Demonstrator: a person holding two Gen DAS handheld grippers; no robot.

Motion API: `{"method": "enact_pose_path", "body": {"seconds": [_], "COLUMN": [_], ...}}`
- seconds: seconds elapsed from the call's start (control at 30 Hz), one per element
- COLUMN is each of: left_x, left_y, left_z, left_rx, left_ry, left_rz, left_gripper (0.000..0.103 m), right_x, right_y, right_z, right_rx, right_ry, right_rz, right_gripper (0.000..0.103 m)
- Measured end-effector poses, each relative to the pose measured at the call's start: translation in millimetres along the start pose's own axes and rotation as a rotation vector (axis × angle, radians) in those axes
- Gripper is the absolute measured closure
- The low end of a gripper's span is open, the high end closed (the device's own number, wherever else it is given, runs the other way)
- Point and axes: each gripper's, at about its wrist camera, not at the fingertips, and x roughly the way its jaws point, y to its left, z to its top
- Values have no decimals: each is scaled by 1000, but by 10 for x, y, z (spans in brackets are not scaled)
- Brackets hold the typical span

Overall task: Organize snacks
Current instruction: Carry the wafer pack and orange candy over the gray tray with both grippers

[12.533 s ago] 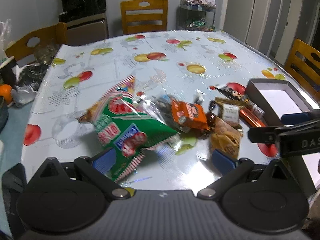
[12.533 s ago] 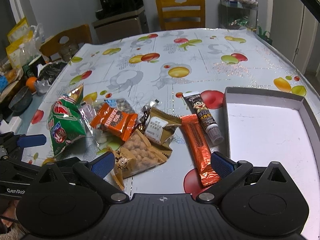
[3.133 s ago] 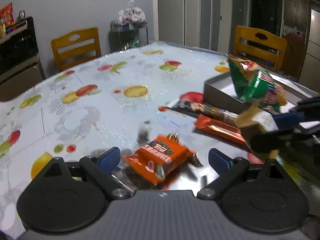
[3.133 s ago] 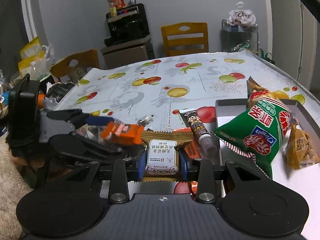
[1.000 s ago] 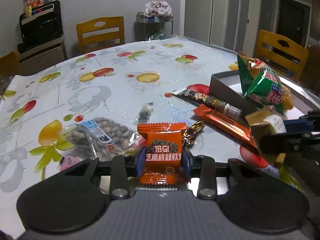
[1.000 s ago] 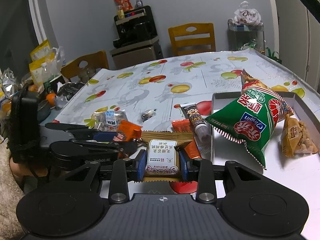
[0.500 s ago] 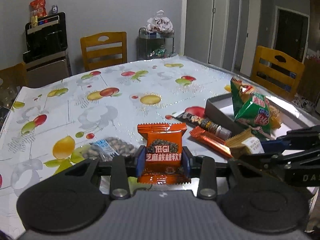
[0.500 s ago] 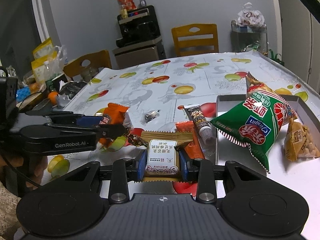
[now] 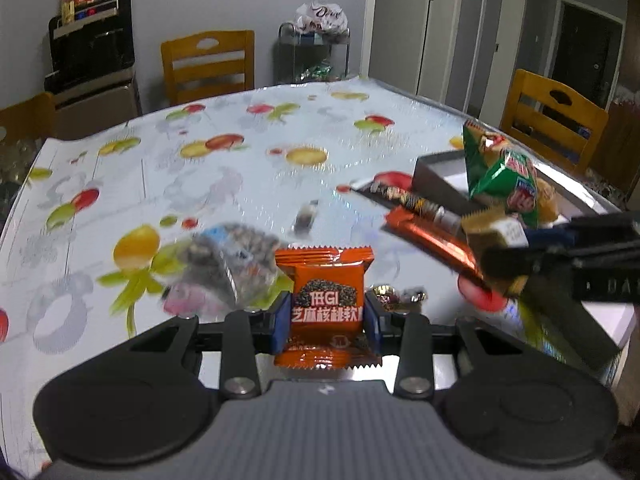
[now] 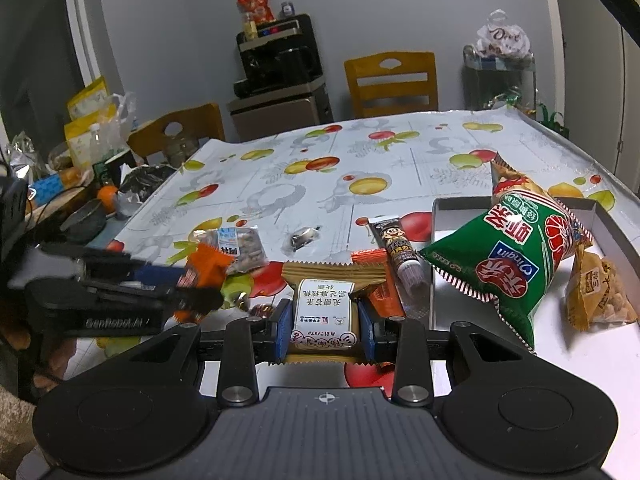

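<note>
The left claw (image 9: 326, 316) is clamped on one orange packet (image 9: 326, 300) held above the desk (image 9: 224, 184); its front reads "低GI" over a line of Chinese characters cut off by the blue pads. The right claw (image 10: 325, 330) grips one tan packet (image 10: 324, 304) with a white label (image 10: 322, 312) of small Chinese print, seen upside down and too small to read fully. The side of the left claw's body carries the words "GenRobot.AI" in the right wrist view. In the open box (image 10: 608, 224) at the desk's right lie two snacks: a green bag (image 10: 516, 260) with large red-and-white Chinese characters and a blue oval reading "Qinqin", also seen upside down, and a clear yellow pouch of nuts (image 10: 600, 296) just beside it, partly under its edge. On the fruit-print cloth outside the box lie one dark tube (image 10: 400, 252) with a cartoon face, one orange bar (image 9: 432, 236) beside it, one clear seed packet (image 10: 240, 248) with a blue-and-white label, one small silver-wrapped piece (image 10: 304, 236) and some small gold-wrapped candies (image 9: 394, 294); their count is unclear. Behind the desk a white bag (image 10: 502, 38) reads "Dove".
</note>
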Motion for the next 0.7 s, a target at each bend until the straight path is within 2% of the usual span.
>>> {"method": "enact_pose_path", "body": {"seconds": [0.23, 0.43, 0.7], "left_x": [-43, -155, -216], "left_y": [2, -128, -418], "left_z": [-179, -51, 147], "left_rx": [1, 30, 86], "left_ry": [35, -13, -58], "left_rz": [16, 10, -32], "left_gripper": [68, 68, 68], "right_x": [4, -120, -390], "right_y": [14, 23, -178], "right_z": [-5, 29, 94], "right_rx": [-7, -29, 1], "right_ry": [1, -35, -94], "right_rz": [10, 7, -25], "right_gripper": [68, 68, 68]}}
